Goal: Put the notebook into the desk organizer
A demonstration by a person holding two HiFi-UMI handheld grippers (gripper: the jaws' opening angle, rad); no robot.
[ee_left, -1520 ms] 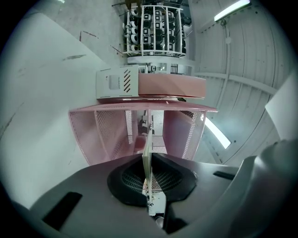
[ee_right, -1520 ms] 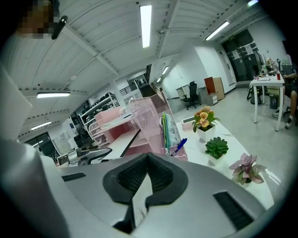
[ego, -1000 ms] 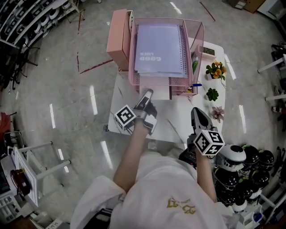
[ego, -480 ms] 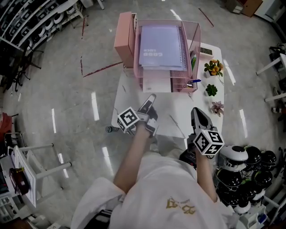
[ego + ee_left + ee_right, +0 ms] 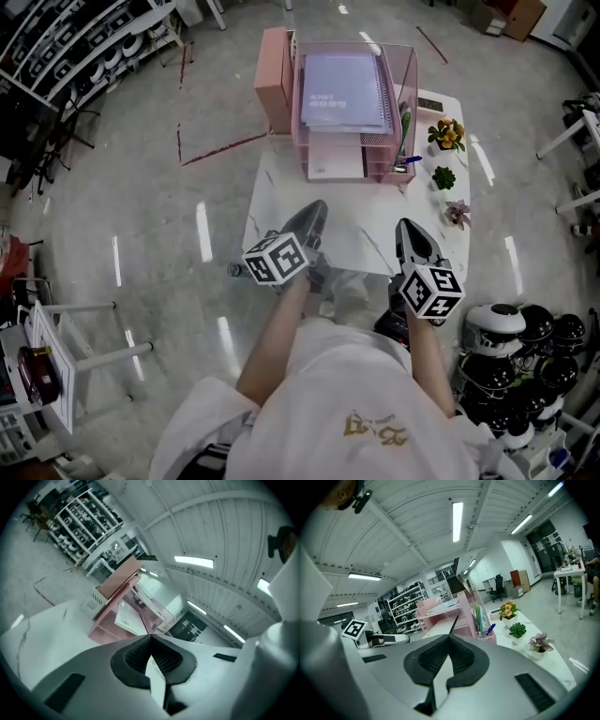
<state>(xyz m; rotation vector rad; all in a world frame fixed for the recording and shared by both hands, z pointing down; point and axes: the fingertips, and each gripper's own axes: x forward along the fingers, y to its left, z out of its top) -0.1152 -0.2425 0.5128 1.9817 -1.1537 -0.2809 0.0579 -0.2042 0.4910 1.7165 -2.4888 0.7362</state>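
Below, white table [image 5: 361, 234], pink organizer [image 5: 375, 167], grey floor [image 5: 122, 169]

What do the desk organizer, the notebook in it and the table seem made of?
Desk organizer: pink plastic by the look, one side wall see-through like acrylic; tray fronts may be mesh, too small to tell.
Notebook: paper with a matte lilac cover and a wire spiral along one long edge.
Table: smooth white top with thin grey veins, marble or a marble-look laminate.

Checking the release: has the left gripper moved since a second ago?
Yes. The left gripper has pulled back from the desk organizer, toward the person.
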